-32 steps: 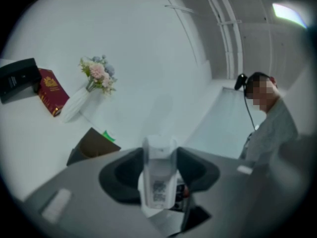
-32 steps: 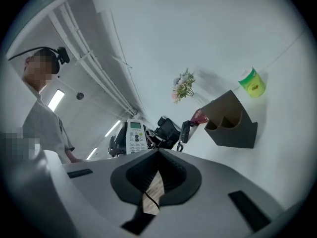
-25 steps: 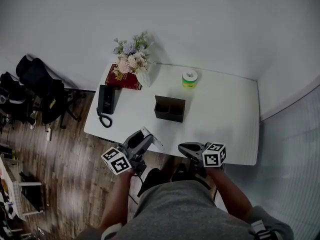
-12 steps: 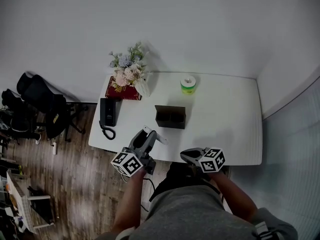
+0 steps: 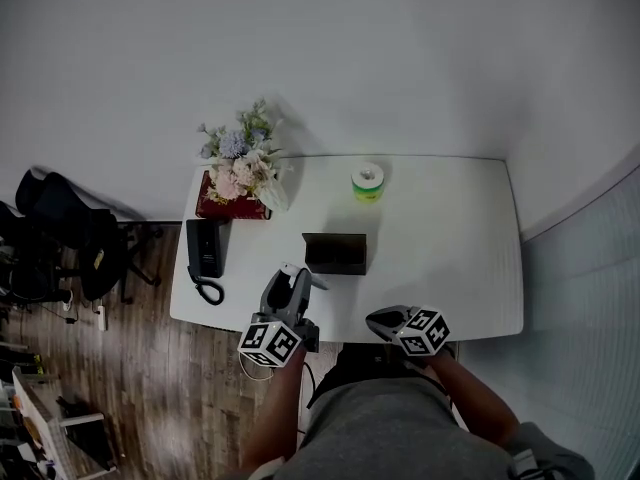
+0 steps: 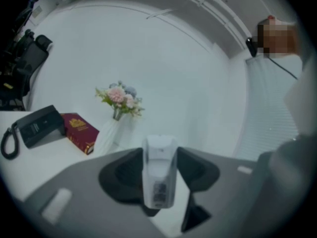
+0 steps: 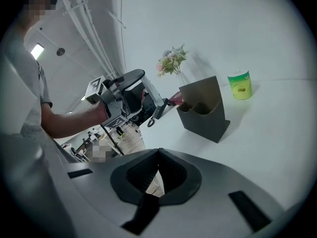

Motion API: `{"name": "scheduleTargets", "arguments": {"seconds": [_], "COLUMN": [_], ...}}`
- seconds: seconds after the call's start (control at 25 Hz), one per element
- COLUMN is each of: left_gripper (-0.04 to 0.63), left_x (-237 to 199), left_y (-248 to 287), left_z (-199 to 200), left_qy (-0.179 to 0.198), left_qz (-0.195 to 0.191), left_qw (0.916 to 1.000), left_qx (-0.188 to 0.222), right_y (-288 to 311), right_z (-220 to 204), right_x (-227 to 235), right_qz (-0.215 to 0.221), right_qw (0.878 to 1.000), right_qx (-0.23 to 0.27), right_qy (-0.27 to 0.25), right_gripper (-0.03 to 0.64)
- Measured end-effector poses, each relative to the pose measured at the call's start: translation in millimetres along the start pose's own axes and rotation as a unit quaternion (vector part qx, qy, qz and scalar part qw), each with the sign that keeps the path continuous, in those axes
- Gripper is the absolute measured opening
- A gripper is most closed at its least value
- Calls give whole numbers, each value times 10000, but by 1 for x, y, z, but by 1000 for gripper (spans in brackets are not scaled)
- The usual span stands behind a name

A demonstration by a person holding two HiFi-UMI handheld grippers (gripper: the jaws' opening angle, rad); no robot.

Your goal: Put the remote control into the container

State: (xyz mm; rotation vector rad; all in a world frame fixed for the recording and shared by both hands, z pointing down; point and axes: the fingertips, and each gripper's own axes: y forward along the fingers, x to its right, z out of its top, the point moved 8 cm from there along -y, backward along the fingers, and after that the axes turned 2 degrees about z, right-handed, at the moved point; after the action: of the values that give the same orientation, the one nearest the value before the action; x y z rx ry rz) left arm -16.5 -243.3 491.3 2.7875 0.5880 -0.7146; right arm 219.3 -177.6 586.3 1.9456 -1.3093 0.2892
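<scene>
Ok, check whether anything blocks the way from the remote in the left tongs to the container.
Nothing visible does. The left tongs grip the remote at the near edge of the table; only bare tabletop lies between it and the container. The phone lies off to the left, the green roll beyond the container.

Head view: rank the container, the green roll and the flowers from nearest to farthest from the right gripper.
1. Container, just ahead and left of the right gripper.
2. Green roll, straight ahead at the far edge of the table.
3. Flowers, at the far left corner.
</scene>
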Motion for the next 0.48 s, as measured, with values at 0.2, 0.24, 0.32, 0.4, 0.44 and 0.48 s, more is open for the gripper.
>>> {"name": "scheduleTargets", "arguments": {"seconds": [0.2, 0.24, 0.32, 0.4, 0.44, 0.48], "left_gripper": [210, 210, 210, 210, 210, 210], "left_x": [-7, -7, -7, -8, -8, -8], "left_y": [17, 21, 29, 38, 43, 46], "left_z": [-6, -7, -10, -14, -16, -17], "left_qy": [63, 151, 351, 519, 611, 704], "left_qz": [419, 484, 574, 624, 644, 656], "left_qw": [9990, 9987, 9977, 9967, 9960, 9954], "left_qx": [113, 111, 79, 57, 49, 38], "right_y": [3, 4, 5, 8, 9, 10], "right_z": [2, 2, 1, 0, 0, -1], "right_x": [11, 13, 17, 23, 26, 28], "right_qz": [-111, -121, -143, -170, -185, -199], "right_qw": [9993, 9992, 9988, 9983, 9979, 9975], "right_qx": [-332, -379, -462, -548, -598, -652], "right_qy": [-95, -92, -80, -108, -136, -169], "right_gripper": [17, 17, 17, 17, 17, 17]}}
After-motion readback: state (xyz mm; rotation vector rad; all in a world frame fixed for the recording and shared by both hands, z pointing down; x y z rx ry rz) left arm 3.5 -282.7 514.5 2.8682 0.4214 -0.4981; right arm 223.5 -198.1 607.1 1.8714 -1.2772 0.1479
